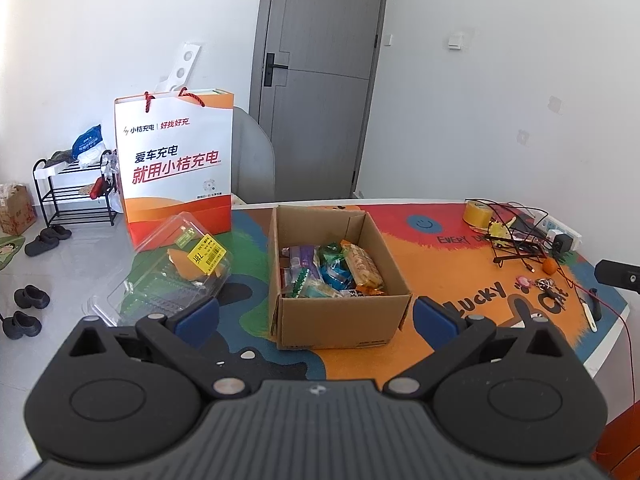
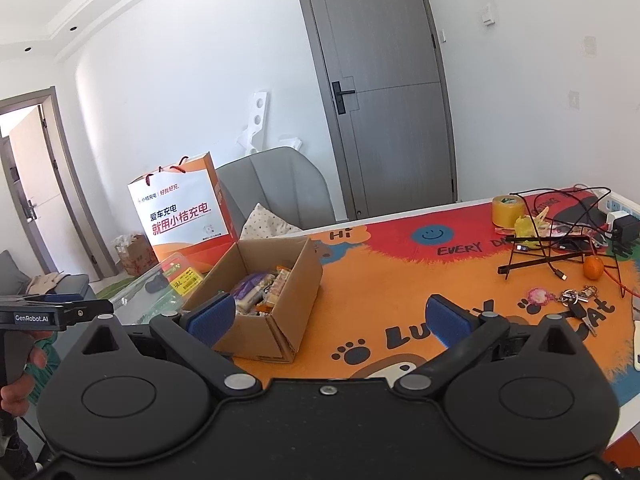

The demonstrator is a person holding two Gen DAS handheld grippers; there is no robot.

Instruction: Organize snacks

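An open cardboard box (image 1: 340, 312) is seen near the front-left part of the surface (image 1: 460, 264), which is covered by a smooth, brightly printed mat in orange, red and blue. Its corrugated walls are plain brown, with the flaps folded down inside, and glossy wrapped snacks (image 1: 332, 270) are heaped loosely within it. Just to its left a clear, ribbed plastic clamshell (image 1: 176, 276) with a yellow label lies close to the surface's left edge, and behind that a stiff paper bag (image 1: 176, 160) with red cord handles stands upright. The left tool (image 1: 316, 314) is held spread wide before the box, its blue padded fingers (image 1: 198, 314) empty. The right tool (image 2: 334, 320) is likewise held wide apart and empty, with the box beside its left pad. A broad bare stretch of mat is left to the right of the box. Along the far right edge a tape roll (image 2: 508, 210), tangled black cables (image 2: 560, 236), a small orange (image 2: 593, 268) and what seem to be keys (image 2: 576, 300) are gathered, well apart from the box.
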